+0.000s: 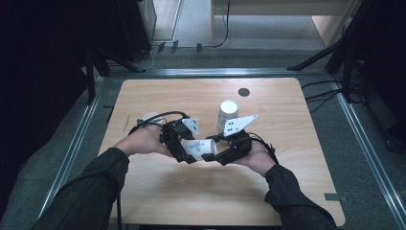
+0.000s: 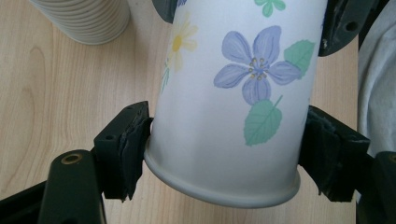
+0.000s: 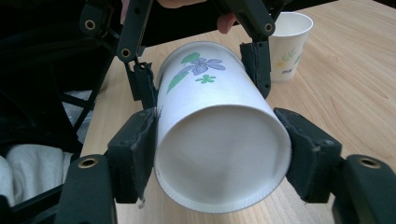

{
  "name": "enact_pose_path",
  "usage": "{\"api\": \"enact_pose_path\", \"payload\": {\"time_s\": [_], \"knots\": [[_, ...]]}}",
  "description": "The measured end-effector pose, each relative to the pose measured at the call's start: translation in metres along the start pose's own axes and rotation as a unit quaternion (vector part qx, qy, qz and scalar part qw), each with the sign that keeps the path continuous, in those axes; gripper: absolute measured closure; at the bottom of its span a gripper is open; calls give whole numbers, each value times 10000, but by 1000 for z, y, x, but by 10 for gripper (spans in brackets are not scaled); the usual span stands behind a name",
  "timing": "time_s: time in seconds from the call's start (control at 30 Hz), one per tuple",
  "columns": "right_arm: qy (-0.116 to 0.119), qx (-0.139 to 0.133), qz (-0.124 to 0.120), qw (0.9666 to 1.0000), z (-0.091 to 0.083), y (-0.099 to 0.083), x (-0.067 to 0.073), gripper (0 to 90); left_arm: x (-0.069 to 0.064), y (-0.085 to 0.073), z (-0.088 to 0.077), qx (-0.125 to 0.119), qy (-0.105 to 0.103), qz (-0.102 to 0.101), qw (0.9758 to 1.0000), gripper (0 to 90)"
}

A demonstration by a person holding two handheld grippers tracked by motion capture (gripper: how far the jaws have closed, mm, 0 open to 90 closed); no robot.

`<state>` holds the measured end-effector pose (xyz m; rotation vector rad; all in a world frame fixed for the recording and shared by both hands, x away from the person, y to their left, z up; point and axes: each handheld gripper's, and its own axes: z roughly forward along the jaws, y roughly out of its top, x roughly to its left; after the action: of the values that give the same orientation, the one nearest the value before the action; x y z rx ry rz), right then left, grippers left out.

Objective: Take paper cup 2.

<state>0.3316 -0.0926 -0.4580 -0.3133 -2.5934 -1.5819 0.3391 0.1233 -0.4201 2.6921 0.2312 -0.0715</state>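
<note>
A white paper cup [image 1: 198, 147] printed with blue flowers and green leaves lies on its side in the air, just above the wooden table [image 1: 287, 120]. My left gripper [image 1: 187, 149] is shut on one end of it; in the left gripper view both pads [image 2: 133, 149] press the cup [image 2: 233, 116] close to its rolled edge. My right gripper [image 1: 214, 155] clamps the other end. In the right gripper view its pads [image 3: 140, 149] touch both sides of the cup [image 3: 219, 140], whose round end faces the camera, and the left gripper [image 3: 201, 77] grips the far end.
A tall stack of white cups [image 1: 228, 114] stands upright just behind the grippers, its ribbed rims showing in the left gripper view [image 2: 84, 21]. One more flowered cup [image 3: 289, 44] stands behind the left hand [image 1: 152, 117]. A small black disc [image 1: 243, 92] lies near the far edge.
</note>
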Motion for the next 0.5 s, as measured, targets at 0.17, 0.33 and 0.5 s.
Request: {"api": "enact_pose_path", "payload": {"time_s": [0.17, 0.33, 0.5], "knots": [[0, 6, -20, 10000, 0, 0, 1, 344, 0, -1, 1, -27, -47, -54, 10000, 233], [-31, -52, -53, 10000, -2, 1, 1, 348, 1, -2, -2, -205, -88, -104, 9997, 217], [-62, -70, -41, 9999, -4, 1, 1, 348, 2, -3, -6, -399, -84, -165, 9990, 139]]}}
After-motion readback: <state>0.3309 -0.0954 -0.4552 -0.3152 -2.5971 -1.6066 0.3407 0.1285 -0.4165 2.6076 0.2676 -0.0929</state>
